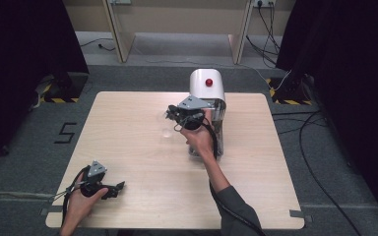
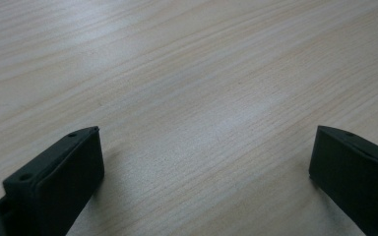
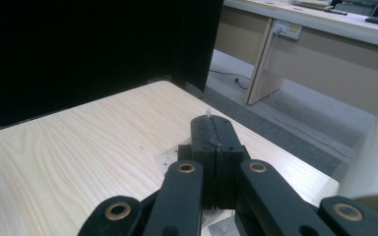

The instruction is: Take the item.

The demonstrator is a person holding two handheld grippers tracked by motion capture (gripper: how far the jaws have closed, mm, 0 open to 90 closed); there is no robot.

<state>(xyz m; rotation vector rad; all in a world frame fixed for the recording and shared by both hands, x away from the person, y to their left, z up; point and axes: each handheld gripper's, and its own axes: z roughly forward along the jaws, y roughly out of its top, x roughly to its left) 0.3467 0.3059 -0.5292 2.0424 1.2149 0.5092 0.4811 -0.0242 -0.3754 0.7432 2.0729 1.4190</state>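
Observation:
My right gripper [image 1: 170, 114] hovers over the middle of the table [image 1: 128, 142], just left of a white machine with a red knob [image 1: 206, 83]. Its jaws are pressed together [image 3: 211, 122] on the thin edge of a clear, see-through piece [image 1: 166, 129] that hangs below them; a sliver of it [image 3: 207, 112] pokes out above the tips. It looks like a clear plastic cup, though I cannot tell for sure. My left gripper [image 1: 119, 186] rests near the table's front left corner, jaws wide apart [image 2: 204, 147] over bare wood, nothing between them.
The white machine stands at the table's far edge, right of centre, with a clear lower part [image 1: 220, 115]. Dark curtains [image 1: 24, 44] hang on both sides. Cables [image 1: 320, 142] trail across the floor to the right, and a desk [image 1: 177, 24] stands beyond.

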